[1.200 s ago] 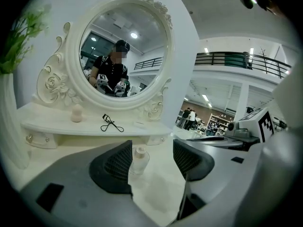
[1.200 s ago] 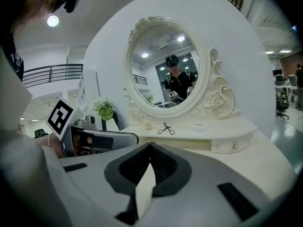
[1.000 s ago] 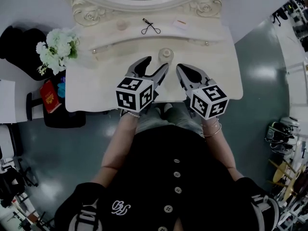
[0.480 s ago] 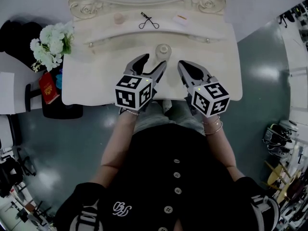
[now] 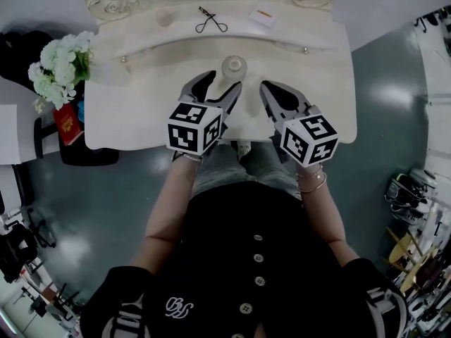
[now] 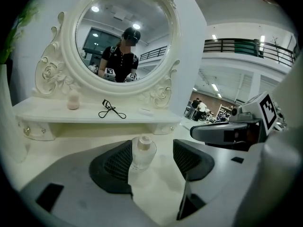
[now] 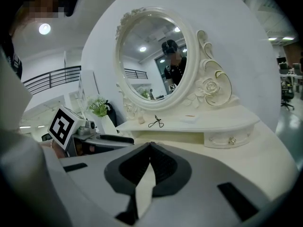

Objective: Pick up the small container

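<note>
Small container [image 5: 234, 67] first: upright on the dressing table [image 5: 141, 118], mid-top, just in front of the raised shelf, clear-bodied with a pale cap. Not lifted, not gripped, not even touched as far as can be seen. Left gripper [image 6: 151, 157] lined up on it, jaws spread wide, plenty of gap. Seen along those jaws, framed between the two dark pads [image 6: 116, 162], nearer the left one. Seen from the head view, just beyond the tips rather than inside them. Right gripper [image 7: 150, 148] hanging beside, jaws pressed together, nothing in them. Looks like a bystander for this one. So: approach about done, grasp not begun. Left to do, by the look of it: ease forward until the pads flank the body, squeeze, raise. Worth nudging a touch to centre it first, since smooth and round, likely to slip or tip off one pad. Eyelash curler [image 5: 210, 23] up on the shelf, well clear.
</note>
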`<state>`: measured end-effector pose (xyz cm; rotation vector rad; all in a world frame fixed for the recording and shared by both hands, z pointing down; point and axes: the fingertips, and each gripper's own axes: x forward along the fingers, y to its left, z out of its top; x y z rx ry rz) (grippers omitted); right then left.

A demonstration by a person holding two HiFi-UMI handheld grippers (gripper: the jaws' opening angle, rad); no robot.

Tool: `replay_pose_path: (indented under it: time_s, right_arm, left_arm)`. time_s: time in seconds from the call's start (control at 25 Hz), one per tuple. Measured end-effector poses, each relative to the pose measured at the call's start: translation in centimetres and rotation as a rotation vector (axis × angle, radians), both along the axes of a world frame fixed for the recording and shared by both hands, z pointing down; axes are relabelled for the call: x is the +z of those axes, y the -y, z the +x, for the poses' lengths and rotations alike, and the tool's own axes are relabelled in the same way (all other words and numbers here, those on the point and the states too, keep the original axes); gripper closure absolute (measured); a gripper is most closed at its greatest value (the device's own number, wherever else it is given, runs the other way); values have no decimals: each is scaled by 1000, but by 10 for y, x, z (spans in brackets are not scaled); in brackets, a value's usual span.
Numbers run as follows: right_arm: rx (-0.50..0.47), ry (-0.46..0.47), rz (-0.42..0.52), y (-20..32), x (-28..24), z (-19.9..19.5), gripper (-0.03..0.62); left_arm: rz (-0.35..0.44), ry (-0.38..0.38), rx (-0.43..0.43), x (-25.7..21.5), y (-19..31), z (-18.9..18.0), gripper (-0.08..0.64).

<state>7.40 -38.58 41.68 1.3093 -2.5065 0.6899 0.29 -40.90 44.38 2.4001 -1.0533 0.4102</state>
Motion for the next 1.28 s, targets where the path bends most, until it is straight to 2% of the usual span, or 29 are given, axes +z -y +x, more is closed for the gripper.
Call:
replay_pose_path:
  time_s: [0.56, 0.84, 1.08, 1.28]
  right_arm:
    - [23, -4, -61, 15, 32, 11, 589]
    - [34, 0, -107, 16, 50, 14, 589]
    - [21, -20, -132, 19, 64, 10, 589]
    - [18, -17, -149, 22, 73, 7, 589]
  left_arm:
    - [-76, 72, 11, 50, 11, 3, 306]
    - [-76, 141, 47, 70, 23, 7, 273]
    - [-75, 138, 68, 78, 32, 15, 262]
    - [-45, 182, 115, 82, 36, 23, 258]
